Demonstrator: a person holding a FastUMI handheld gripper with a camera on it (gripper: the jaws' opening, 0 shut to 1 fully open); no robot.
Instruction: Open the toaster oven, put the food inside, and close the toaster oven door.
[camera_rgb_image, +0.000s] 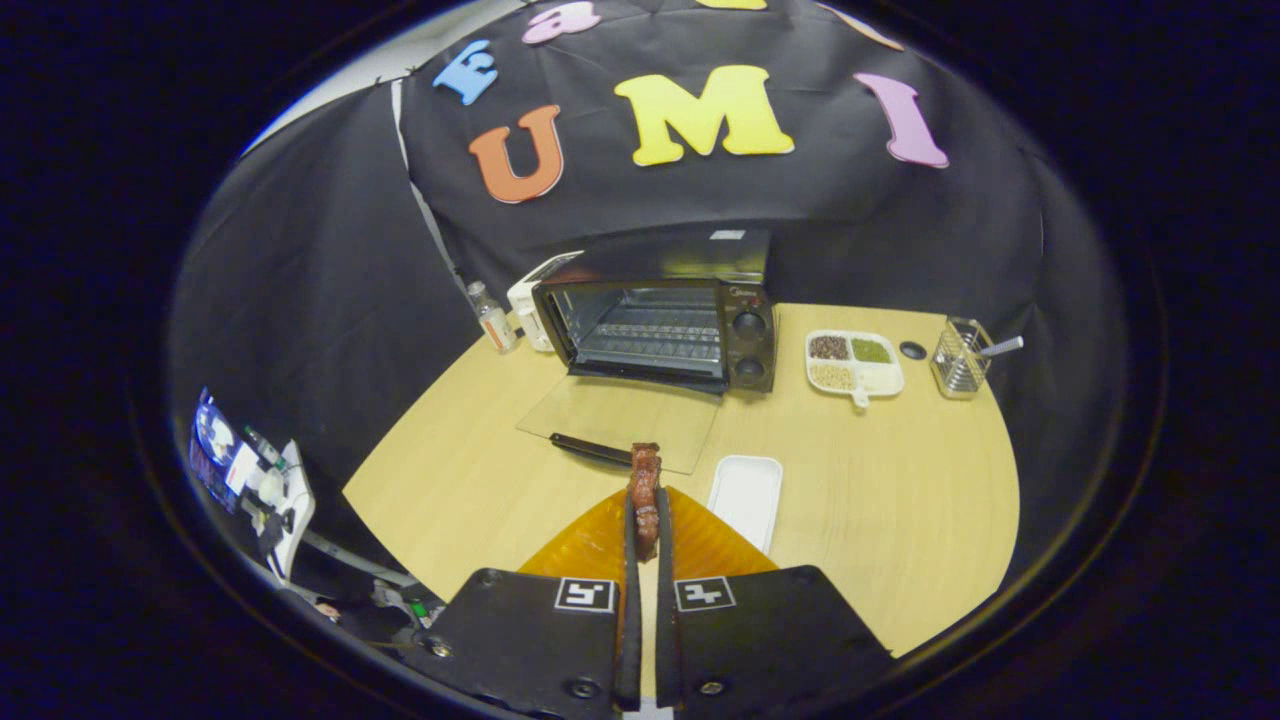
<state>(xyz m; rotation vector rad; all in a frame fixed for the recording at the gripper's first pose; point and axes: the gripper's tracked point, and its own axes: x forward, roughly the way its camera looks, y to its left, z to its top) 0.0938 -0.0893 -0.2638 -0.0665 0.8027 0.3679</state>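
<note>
The black toaster oven (665, 325) stands at the far side of the wooden table (880, 500), its glass door (620, 420) folded down flat toward me and its wire rack bare. My gripper (646, 505) is shut on a reddish-brown piece of food (645, 480), which sticks up between the fingertips. The food hangs just short of the door's front edge and its dark handle (590, 450).
An empty white tray (746, 497) lies just right of my fingers. To the oven's right are a divided dish of grains (853, 363), a small dark disc (912, 350) and a wire holder (960, 357). A small bottle (492, 317) and white appliance (530, 300) stand left of the oven.
</note>
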